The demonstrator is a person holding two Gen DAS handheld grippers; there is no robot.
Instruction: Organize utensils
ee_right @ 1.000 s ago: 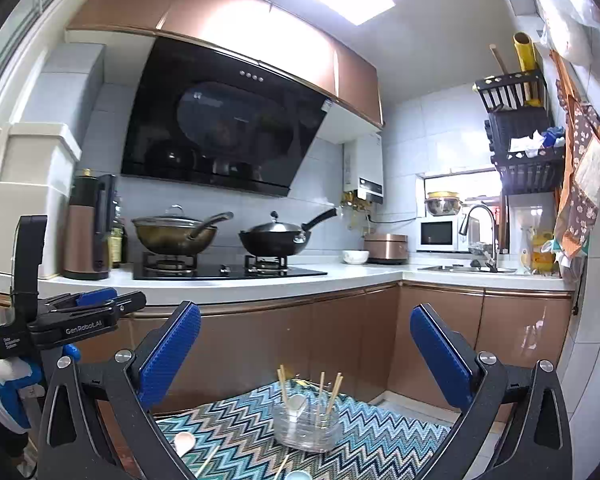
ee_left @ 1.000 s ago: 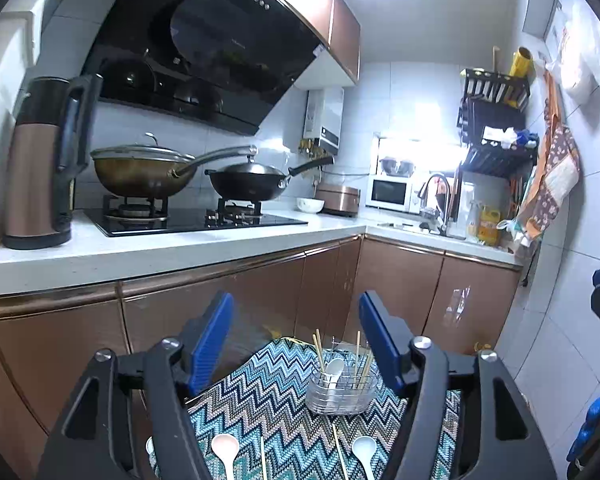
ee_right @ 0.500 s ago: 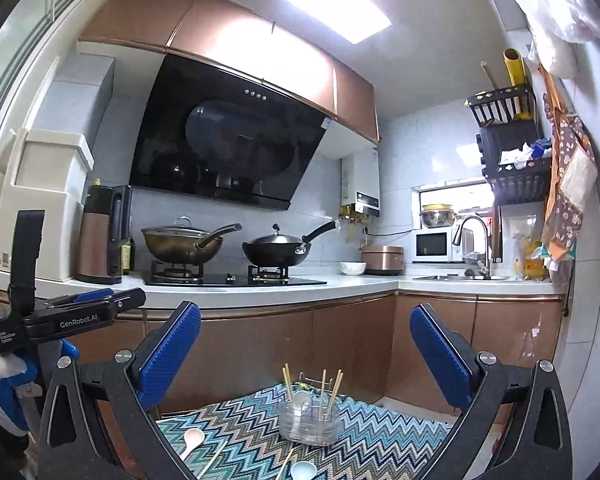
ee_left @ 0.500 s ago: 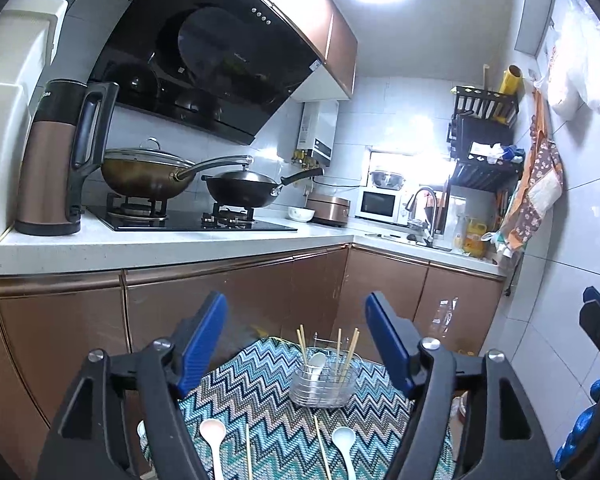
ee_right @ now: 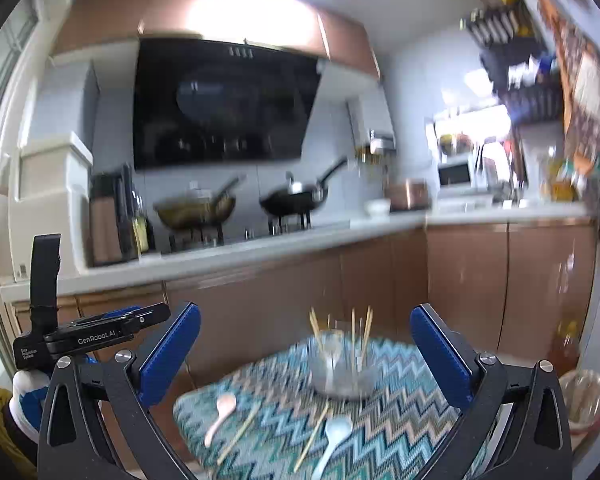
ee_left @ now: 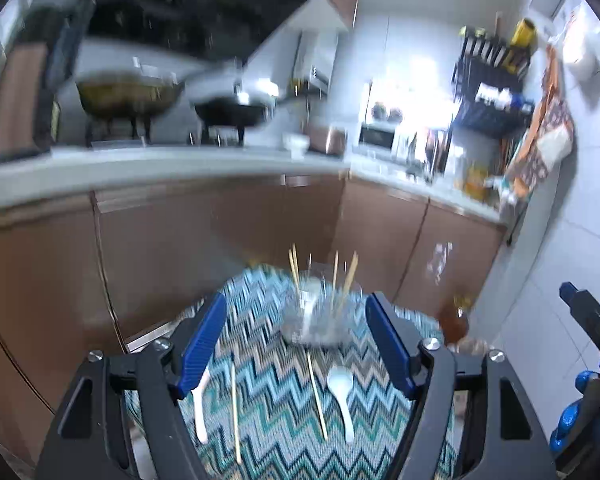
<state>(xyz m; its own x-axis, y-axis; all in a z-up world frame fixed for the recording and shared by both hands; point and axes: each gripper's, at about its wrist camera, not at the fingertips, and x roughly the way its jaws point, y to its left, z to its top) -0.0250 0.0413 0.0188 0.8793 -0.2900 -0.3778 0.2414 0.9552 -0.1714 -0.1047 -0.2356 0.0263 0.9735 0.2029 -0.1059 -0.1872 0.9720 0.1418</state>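
Note:
A wire utensil holder (ee_left: 316, 320) (ee_right: 342, 372) with several chopsticks and a spoon in it stands at the far side of a zigzag-patterned mat (ee_left: 276, 420) (ee_right: 400, 408). Two white spoons lie on the mat, one left (ee_left: 199, 408) (ee_right: 221, 412) and one right (ee_left: 342, 396) (ee_right: 334, 438). Two loose chopsticks lie between them, one left (ee_left: 235, 412) (ee_right: 240, 432) and one right (ee_left: 316, 396) (ee_right: 312, 436). My left gripper (ee_left: 296, 340) is open and empty above the mat's near side. My right gripper (ee_right: 306, 354) is open and empty, also short of the mat.
Brown cabinets (ee_left: 180, 240) and a countertop with two woks (ee_right: 292, 200) run behind the mat. A bottle of oil (ee_left: 454, 320) stands on the floor right of the mat. A bin with a plastic liner (ee_right: 584, 400) is at the right.
Both grippers have tilted down and moved toward the mat, so the spoons and chopsticks sit higher and larger in view. Both views are blurred by motion. Jaws stay open.

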